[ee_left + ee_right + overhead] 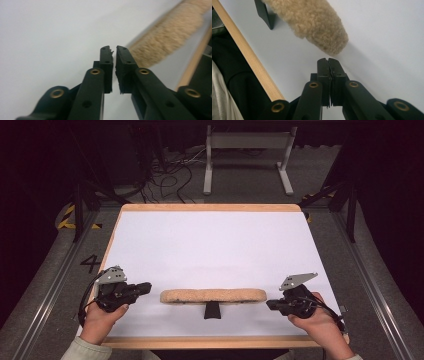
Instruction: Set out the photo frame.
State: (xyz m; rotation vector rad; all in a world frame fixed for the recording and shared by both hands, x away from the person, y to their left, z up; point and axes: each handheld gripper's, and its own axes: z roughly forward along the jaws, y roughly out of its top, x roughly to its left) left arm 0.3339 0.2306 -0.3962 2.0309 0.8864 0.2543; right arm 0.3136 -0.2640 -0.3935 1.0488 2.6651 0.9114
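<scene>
A long tan fleecy pad [213, 295] lies crosswise near the front of the white table top [210, 245], with a black bracket [212, 310] jutting from its near side. My left gripper [148, 287] rests just off the pad's left end, pointing at it, its jaws together with nothing between them. In the left gripper view the left gripper [113, 50] shows a thin slit between its pads, and the fleecy pad [165, 37] lies ahead on the right. My right gripper [269, 305] sits off the pad's right end, jaws pressed together and empty. The right gripper [328, 60] points at the pad's rounded end [312, 20].
A wooden rim [210, 341] frames the table top. The rim's near edge [247, 52] runs close beside the right gripper. Behind the table stand a grey metal frame [247, 155] and loose cables [165, 175] on the floor.
</scene>
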